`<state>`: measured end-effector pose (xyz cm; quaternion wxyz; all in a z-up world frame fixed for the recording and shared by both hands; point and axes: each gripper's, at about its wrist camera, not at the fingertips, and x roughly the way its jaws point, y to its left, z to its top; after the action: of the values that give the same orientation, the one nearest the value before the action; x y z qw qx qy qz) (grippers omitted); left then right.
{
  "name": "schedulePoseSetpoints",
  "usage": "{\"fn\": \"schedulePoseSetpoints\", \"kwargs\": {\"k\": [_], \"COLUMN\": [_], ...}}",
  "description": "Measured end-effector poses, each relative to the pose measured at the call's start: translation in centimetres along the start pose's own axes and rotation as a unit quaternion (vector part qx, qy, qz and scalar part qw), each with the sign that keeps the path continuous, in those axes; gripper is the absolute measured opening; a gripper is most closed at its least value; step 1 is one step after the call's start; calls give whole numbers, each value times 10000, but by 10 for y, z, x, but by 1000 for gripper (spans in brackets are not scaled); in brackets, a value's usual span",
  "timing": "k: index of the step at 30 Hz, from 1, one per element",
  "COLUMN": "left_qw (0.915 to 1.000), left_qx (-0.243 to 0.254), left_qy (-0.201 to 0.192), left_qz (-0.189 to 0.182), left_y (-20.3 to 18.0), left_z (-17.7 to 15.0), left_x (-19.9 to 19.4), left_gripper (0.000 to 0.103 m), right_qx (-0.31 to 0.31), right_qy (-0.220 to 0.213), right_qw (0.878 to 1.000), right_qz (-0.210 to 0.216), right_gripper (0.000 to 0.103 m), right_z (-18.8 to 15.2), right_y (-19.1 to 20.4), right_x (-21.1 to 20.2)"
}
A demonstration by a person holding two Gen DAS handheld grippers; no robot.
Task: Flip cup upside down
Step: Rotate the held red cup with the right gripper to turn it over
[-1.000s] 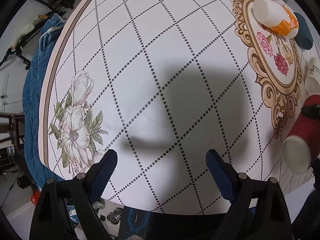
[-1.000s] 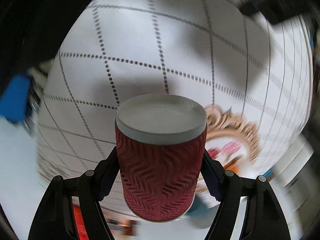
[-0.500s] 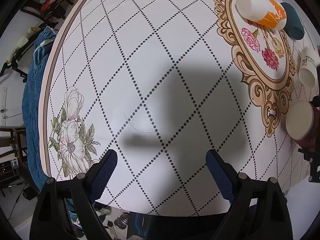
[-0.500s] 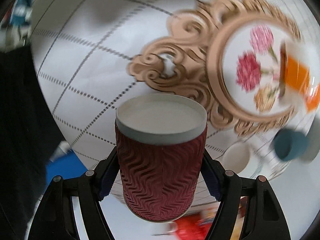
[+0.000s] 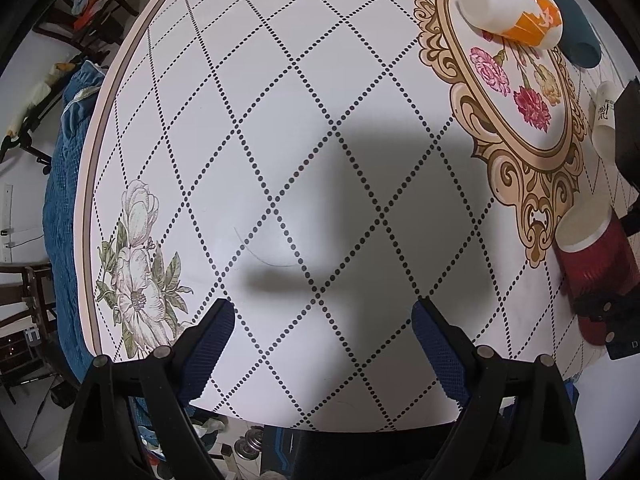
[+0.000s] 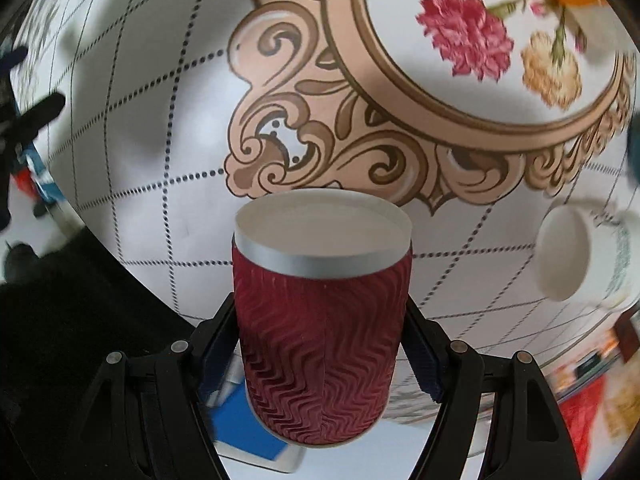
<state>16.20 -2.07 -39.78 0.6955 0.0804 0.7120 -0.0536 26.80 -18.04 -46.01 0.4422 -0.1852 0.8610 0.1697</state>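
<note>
**Red ribbed cup clamped in the right gripper, base end forward**

No brand can be read. The only writing is dark print on a white paper cup point(image 5: 605, 120) lying on its side at the right edge of the left wrist view — too small and bent by the lens to make out.

The red cup point(image 6: 322, 320) has a dark red sleeve pressed with wavy ridges and a plain grey-white band around the end facing the camera; that end looks flat and closed. The right gripper point(image 6: 320, 344) is clamped on it, one blue-padded finger pressed to each side of the sleeve. In the left wrist view the same cup point(image 5: 596, 264) sits tilted near the table's near right edge, beside the gold scroll frame point(image 5: 520, 168) printed on the tablecloth point(image 5: 280, 120).

The left gripper point(image 5: 320, 324) hangs over the cloth with its fingers spread wide and nothing between them.

An orange-and-white cup point(image 5: 508, 8) lies on its side over the floral medallion, a teal cup point(image 5: 580, 32) just behind it. Whether the red cup touches the table is unclear — the gripper body hides its lower part, and the right wrist view is blurred at its rim.
</note>
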Motion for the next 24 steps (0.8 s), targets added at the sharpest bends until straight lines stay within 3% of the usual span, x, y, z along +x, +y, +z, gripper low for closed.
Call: {"fn": "schedulePoseSetpoints", "kwargs": {"k": [10,13,24], "left_qw": [10000,10000,9999], "left_qx": [79,92,128], "left_qy": [-7,1,29], "left_qz": [-32,-37,-39], "left_y": [-6,-7,-10], "left_z": [-1,-1,-2], "left_x": [2,1,3], "left_gripper": [91,91,91], "right_qx": [422,450,471], "right_qy": [79,33,-230], "right_qw": [9989,9989,9986], "right_qz": [209,149,63], "right_gripper": [79,85,85], "right_z": [9,19,34], "right_y": [-23,-39,-40], "right_x": [-6,-6,-34]}}
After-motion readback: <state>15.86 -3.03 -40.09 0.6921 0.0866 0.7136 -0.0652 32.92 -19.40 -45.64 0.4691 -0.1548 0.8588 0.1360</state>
